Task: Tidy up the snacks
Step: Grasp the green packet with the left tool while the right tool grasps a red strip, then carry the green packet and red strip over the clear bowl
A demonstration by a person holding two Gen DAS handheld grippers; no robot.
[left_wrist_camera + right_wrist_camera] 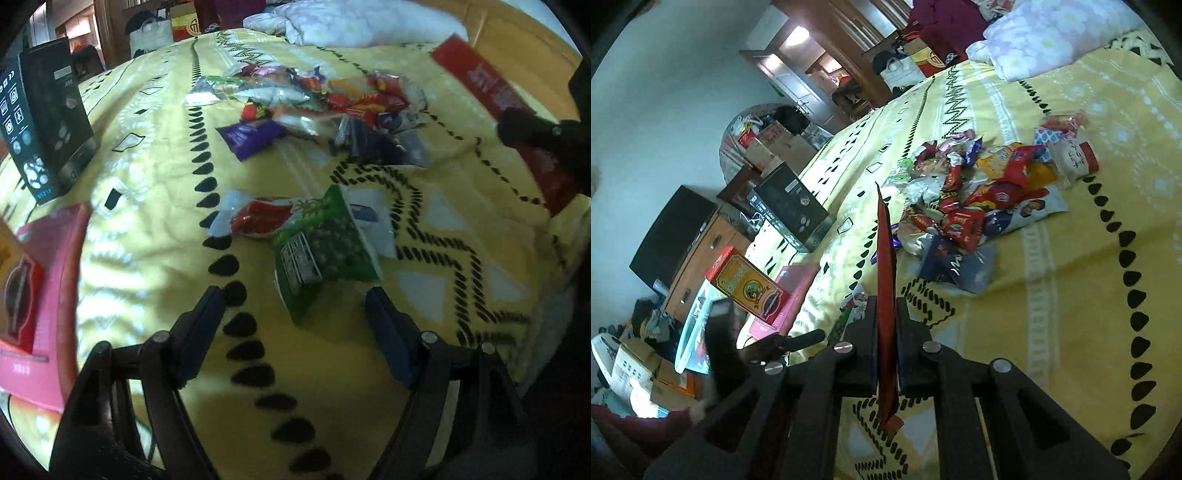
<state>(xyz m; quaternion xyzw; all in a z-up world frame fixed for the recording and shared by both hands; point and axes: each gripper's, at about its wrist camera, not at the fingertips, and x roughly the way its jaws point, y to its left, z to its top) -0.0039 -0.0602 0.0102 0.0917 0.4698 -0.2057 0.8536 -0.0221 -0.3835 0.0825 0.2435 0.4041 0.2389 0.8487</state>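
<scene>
Left claw (295, 306) released, jaws straddling the green packet (321, 243) lying straight ahead on the bed (147, 229). Right claw (886, 321) clenched on an edge-up red packet (885, 258).

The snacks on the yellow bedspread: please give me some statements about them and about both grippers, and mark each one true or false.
1. The right gripper is shut on a flat red packet. True.
2. The left gripper is clamped on the green snack bag. False: its jaws stand open, with the bag's near end lying between them on the bedspread.
3. A purple packet lies at the near edge of the snack pile. True.
4. The green snack bag lies inside the black box. False: it lies on the bedspread, apart from that box.
</scene>
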